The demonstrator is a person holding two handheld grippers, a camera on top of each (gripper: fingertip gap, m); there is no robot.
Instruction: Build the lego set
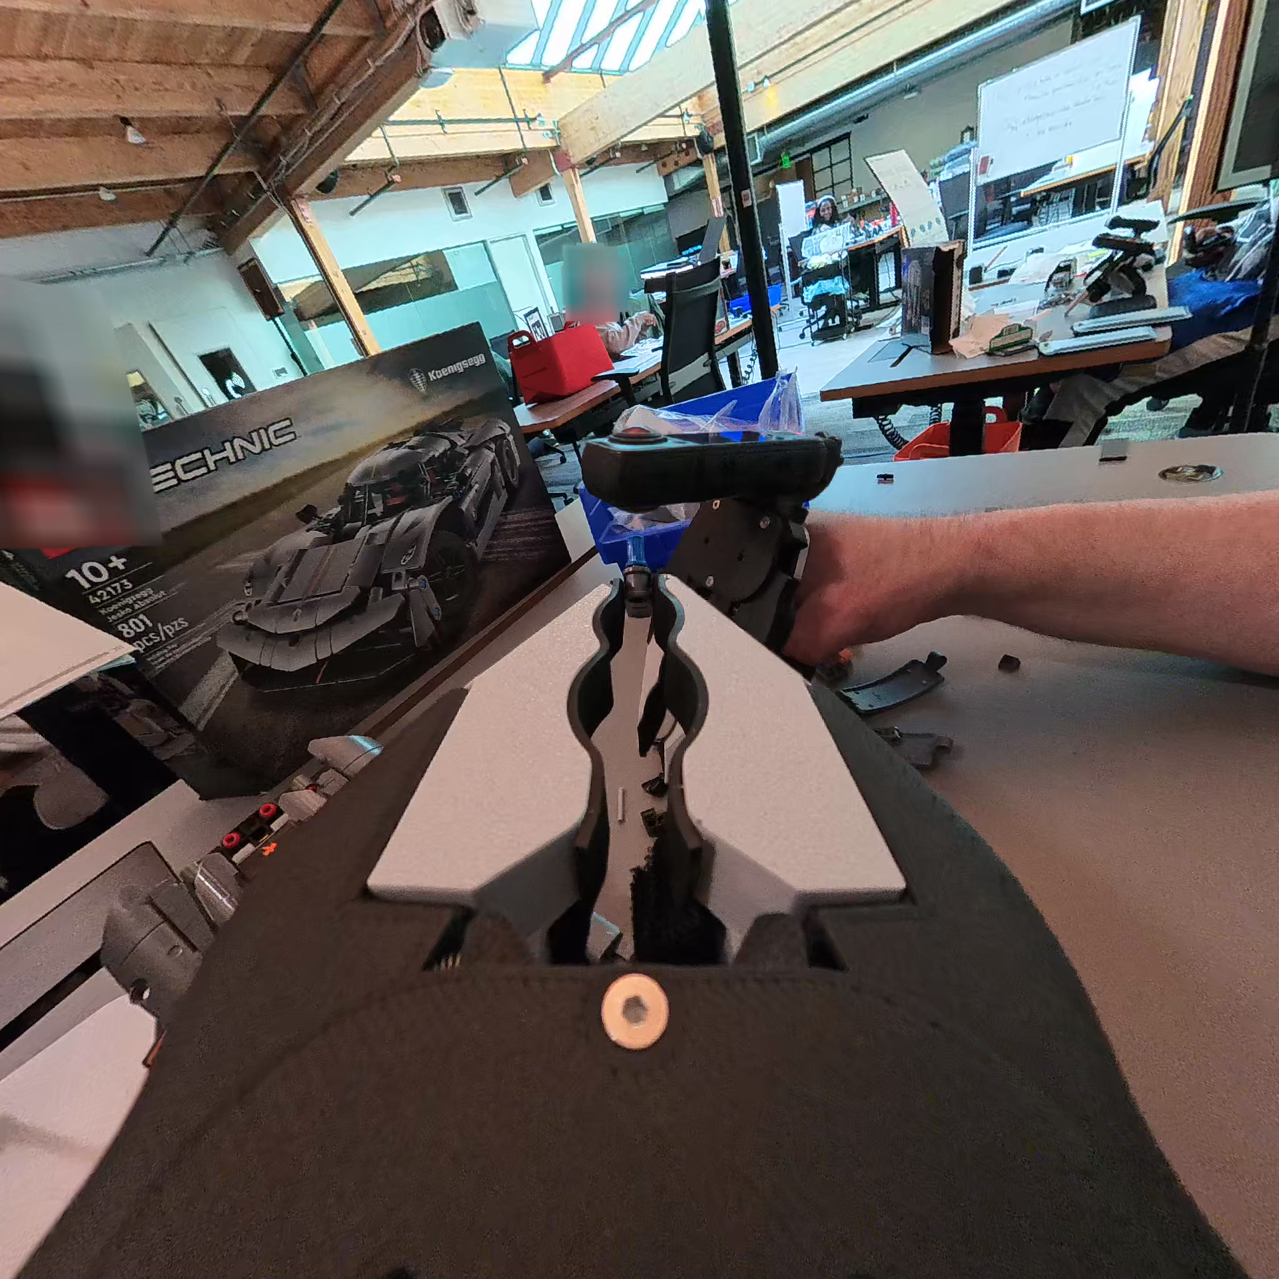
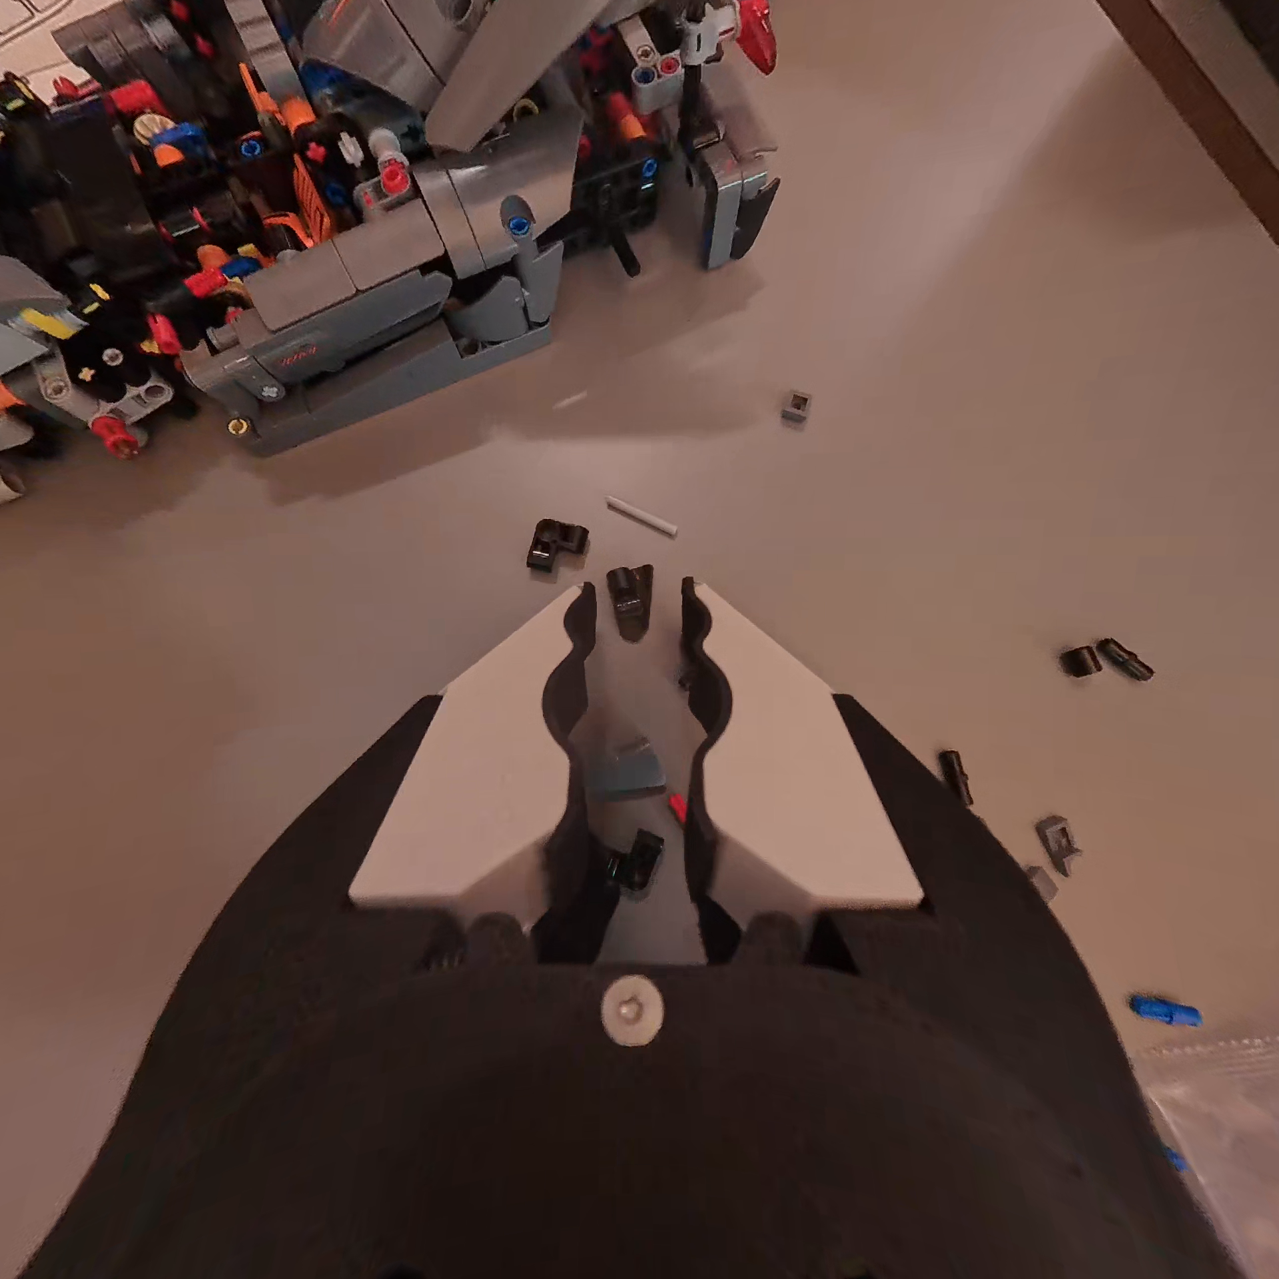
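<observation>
the left gripper (image 1: 635,595) pinches a small black piece with a blue pin (image 1: 635,559) at its tips. the right gripper (image 2: 637,588) is narrowly parted over the counter (image 2: 969,415), a black connector (image 2: 628,596) loose between its tips. the half-built car (image 2: 387,228) sits at 11 o'clock, the box (image 1: 332,526) at 10.

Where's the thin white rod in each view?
Left wrist view: white rod seen low between the jaws, which pinch a blue-tipped pin.
Right wrist view: rod just past the open jaws, centre.
Shared landmark: small black connectors beside it.
</observation>
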